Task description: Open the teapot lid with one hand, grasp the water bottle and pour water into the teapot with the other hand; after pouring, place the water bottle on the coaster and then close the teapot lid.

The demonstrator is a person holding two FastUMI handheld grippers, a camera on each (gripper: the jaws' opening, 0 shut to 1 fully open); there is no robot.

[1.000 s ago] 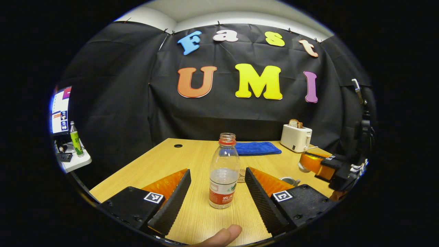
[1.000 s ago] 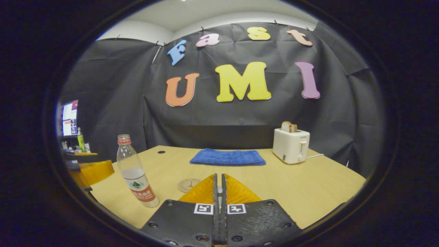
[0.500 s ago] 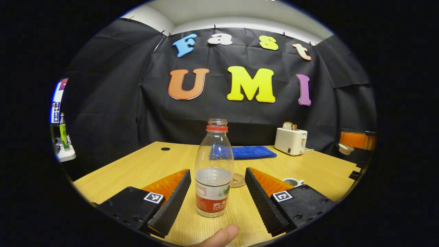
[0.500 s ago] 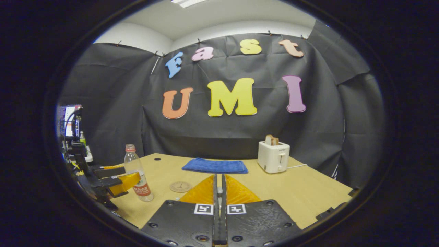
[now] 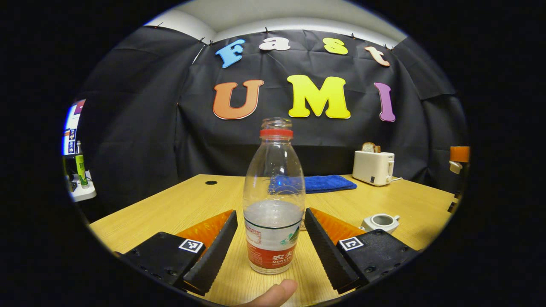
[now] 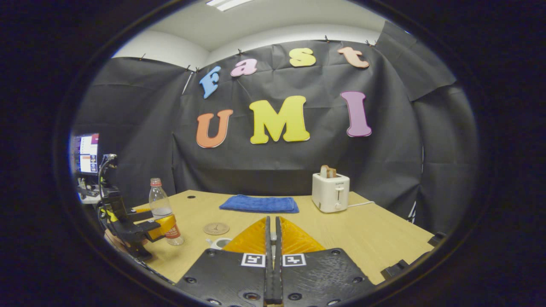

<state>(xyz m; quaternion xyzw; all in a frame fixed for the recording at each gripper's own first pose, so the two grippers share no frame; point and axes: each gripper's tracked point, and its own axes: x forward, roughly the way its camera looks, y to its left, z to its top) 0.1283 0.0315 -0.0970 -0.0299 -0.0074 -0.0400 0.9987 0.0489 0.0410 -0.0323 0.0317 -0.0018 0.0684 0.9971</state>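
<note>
A light wooden table (image 5: 179,209) stands in a booth hung with black cloth, and at its far side lie a folded blue towel (image 5: 328,183) and a white toaster (image 5: 373,168) with a slice of bread poking out of the top.

In the left gripper view the left gripper (image 5: 271,221) has its fingers spread wide, one on each side of a clear plastic water bottle with a red collar and a red-and-white label (image 5: 274,200). The bottle stands upright between them, and there is a sliver of table showing on both sides, so neither finger presses on it. A fingertip of the person's hand (image 5: 273,294) shows at the bottom edge.

In the right gripper view the right gripper (image 6: 273,226) has its fingers closed together; from here I cannot tell whether anything is pinched between them.

Compared with half a second ago, the bottle looms larger and sits deeper between the left fingers. The right gripper has pulled back a little, and the teapot's rim now peeks out beside its fingers.

The bottle has no cap and is about a third full of water. The small white ceramic teapot (image 5: 381,221) sits lidless to the right of the bottle. A round cork coaster (image 6: 216,228) lies just beyond the teapot.
</note>
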